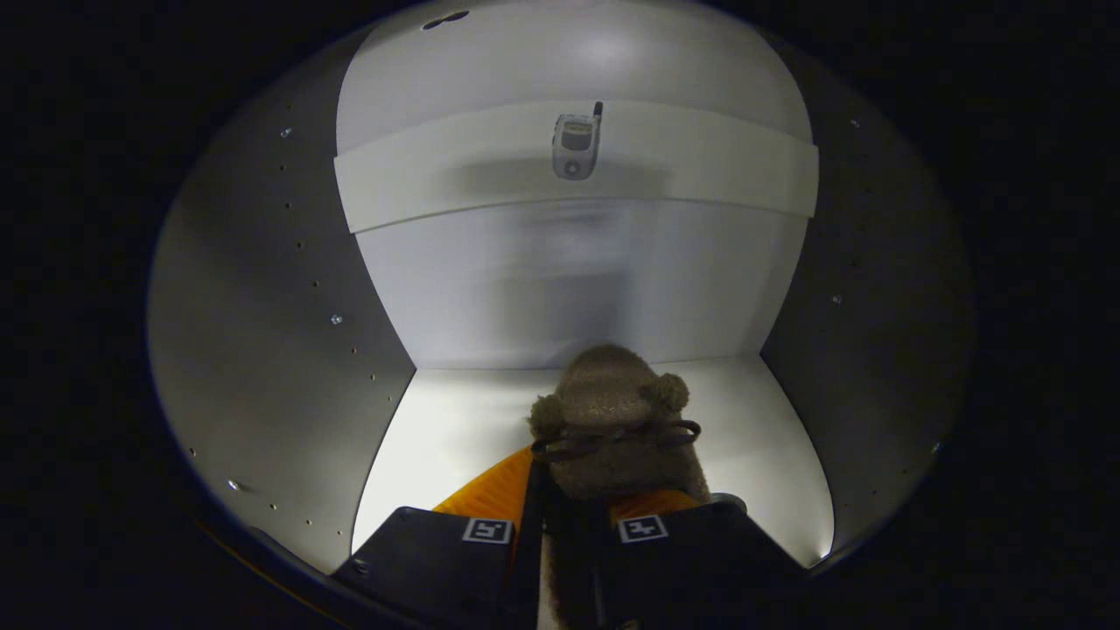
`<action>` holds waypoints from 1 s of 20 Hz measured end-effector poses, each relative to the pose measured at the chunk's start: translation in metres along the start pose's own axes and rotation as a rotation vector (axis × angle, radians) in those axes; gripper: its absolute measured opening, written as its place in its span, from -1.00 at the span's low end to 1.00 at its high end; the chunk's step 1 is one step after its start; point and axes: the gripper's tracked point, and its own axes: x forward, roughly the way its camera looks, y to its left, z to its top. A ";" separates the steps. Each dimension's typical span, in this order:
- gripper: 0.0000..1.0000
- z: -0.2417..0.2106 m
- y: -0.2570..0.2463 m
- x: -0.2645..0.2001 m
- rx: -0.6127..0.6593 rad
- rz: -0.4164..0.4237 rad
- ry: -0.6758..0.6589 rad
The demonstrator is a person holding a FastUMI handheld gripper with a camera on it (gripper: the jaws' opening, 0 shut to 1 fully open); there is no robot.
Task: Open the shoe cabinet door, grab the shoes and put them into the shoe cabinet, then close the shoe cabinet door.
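My gripper point(567, 525) is clamped on the shoe point(612, 437), a fuzzy brown slipper with two little ears and a dark bow across its top; both fingers press in close on its rear part, one on each side, so I am grasping it, not just touching it. The shoe's long axis runs straight ahead from between my fingers, toe pointing away from me toward the back wall point(577, 289) of the shoe cabinet, with an orange part of it showing just under the brown pile near my fingers. I am already reaching inside the cabinet: its bottom panel point(752, 437) lies under and ahead of the shoe, and the side walls point(289, 332) rise on either hand. I cannot tell whether the sole is resting on that panel or hanging just above it. An upper shelf point(700, 175) crosses well above, carrying a small phone-like object point(576, 144). As I judge it, the placing step is nearly done: what matters is that the toe has free floor ahead of it before the back wall, so I would lower, settle it flat, then let go.
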 end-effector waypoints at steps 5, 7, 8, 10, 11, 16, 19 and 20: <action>0.49 0.000 0.001 -0.025 0.031 0.040 -0.014; 0.76 0.000 0.003 -0.039 0.037 0.054 -0.016; 0.86 0.002 0.003 -0.045 0.041 0.058 -0.020; 0.95 0.003 -0.004 -0.057 0.032 0.039 -0.037; 0.94 0.004 -0.008 -0.063 0.023 0.030 -0.049; 0.97 0.008 -0.020 -0.092 0.044 0.035 -0.094; 0.96 0.013 -0.026 -0.112 0.041 0.032 -0.128; 0.97 0.014 -0.028 -0.119 0.041 0.030 -0.141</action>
